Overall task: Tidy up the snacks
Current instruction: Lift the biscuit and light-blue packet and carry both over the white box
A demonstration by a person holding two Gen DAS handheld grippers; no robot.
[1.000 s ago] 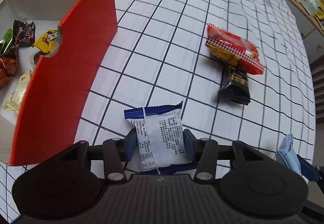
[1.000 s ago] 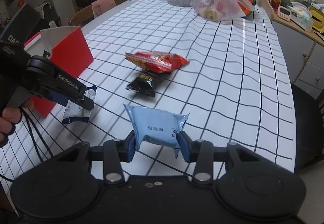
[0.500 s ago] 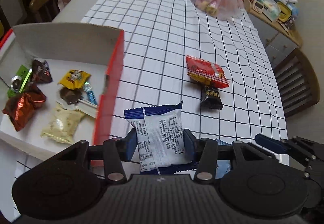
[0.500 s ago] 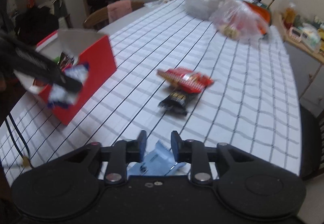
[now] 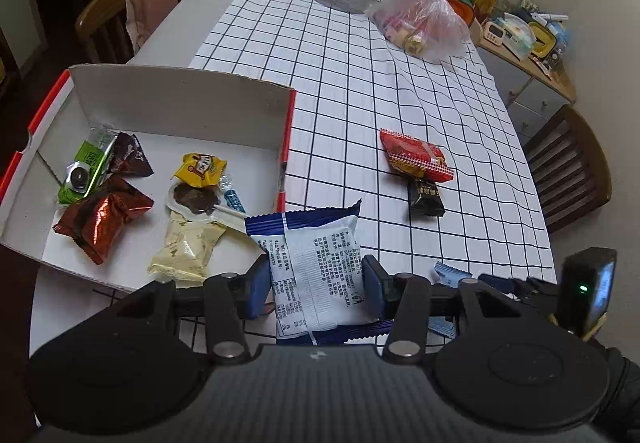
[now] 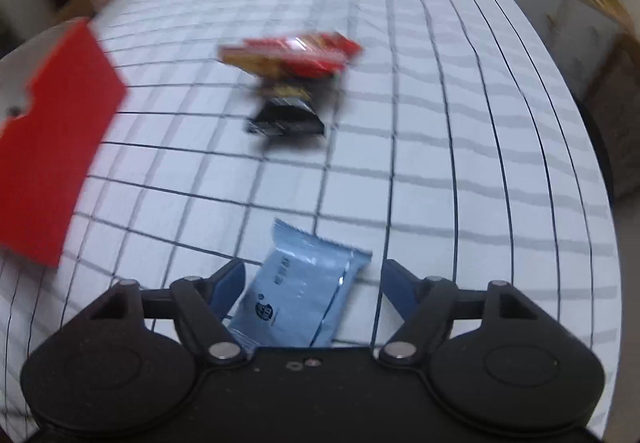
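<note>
Right gripper [image 6: 312,279] just opened; light-blue packet [image 6: 298,293] lies between

Red packet [image 6: 292,57] motion-blurred, unreadable

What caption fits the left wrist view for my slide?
Left gripper holding a blue-and-white snack packet beside the red box of sorted snacks.

Both wrist views look steeply down, sharing the red packet [image 5: 416,157] and black packet [image 6: 289,117].
</note>
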